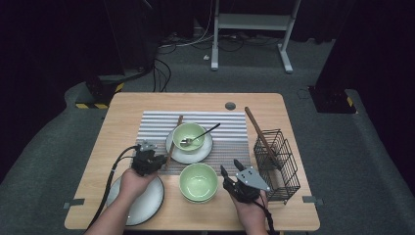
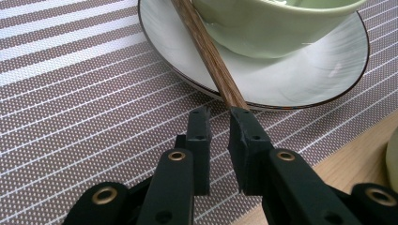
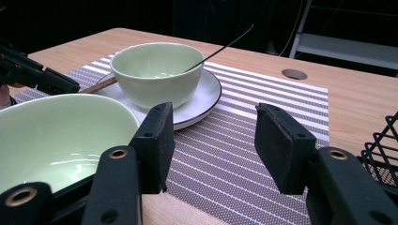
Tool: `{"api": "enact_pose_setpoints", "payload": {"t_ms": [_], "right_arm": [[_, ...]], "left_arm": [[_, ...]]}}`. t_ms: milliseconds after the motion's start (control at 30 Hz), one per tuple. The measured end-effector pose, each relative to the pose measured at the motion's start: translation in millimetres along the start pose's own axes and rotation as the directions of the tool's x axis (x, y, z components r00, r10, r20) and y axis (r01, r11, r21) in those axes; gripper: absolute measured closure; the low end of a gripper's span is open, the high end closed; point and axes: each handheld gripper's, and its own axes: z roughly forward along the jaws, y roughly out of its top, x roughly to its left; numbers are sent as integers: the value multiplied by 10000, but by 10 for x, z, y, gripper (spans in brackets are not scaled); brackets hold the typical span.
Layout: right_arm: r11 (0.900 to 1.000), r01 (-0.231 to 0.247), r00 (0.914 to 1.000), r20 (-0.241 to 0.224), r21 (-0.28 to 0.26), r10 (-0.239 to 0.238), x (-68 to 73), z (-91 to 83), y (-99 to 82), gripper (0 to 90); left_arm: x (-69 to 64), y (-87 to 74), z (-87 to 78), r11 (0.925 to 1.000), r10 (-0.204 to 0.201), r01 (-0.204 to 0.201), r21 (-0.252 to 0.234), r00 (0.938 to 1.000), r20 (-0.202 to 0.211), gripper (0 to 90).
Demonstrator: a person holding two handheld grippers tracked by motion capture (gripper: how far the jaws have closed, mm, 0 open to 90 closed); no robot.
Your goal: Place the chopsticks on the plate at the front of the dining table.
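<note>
A brown chopstick [image 1: 175,137] lies on the striped placemat [image 1: 230,132], leaning on the rim of a white plate [image 1: 188,155] that carries a green bowl [image 1: 188,134] with a spoon [image 1: 205,133]. My left gripper [image 1: 159,159] sits at the chopstick's near end. In the left gripper view its jaws [image 2: 219,112] stand a narrow gap apart with placemat showing between them, and the chopstick [image 2: 206,51] ends at the right jaw's tip. My right gripper [image 1: 230,166] stands open beside a second green bowl [image 1: 198,182], with nothing between its fingers [image 3: 213,112].
A black wire basket [image 1: 279,164] at the right edge holds another chopstick [image 1: 259,134]. A white plate [image 1: 144,203] lies at the front left under my left forearm. A round cable hole [image 1: 230,105] sits near the table's far edge.
</note>
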Motion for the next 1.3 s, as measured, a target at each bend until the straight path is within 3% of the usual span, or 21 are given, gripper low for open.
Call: {"api": "enact_pose_setpoints", "payload": {"t_ms": [1300], "right_arm": [[9998,-163,9998,-130,72,164,-9,33,-20,474]], "left_arm": [[-89,61,4,9994,195,-198,296,9998,105,785]]}}
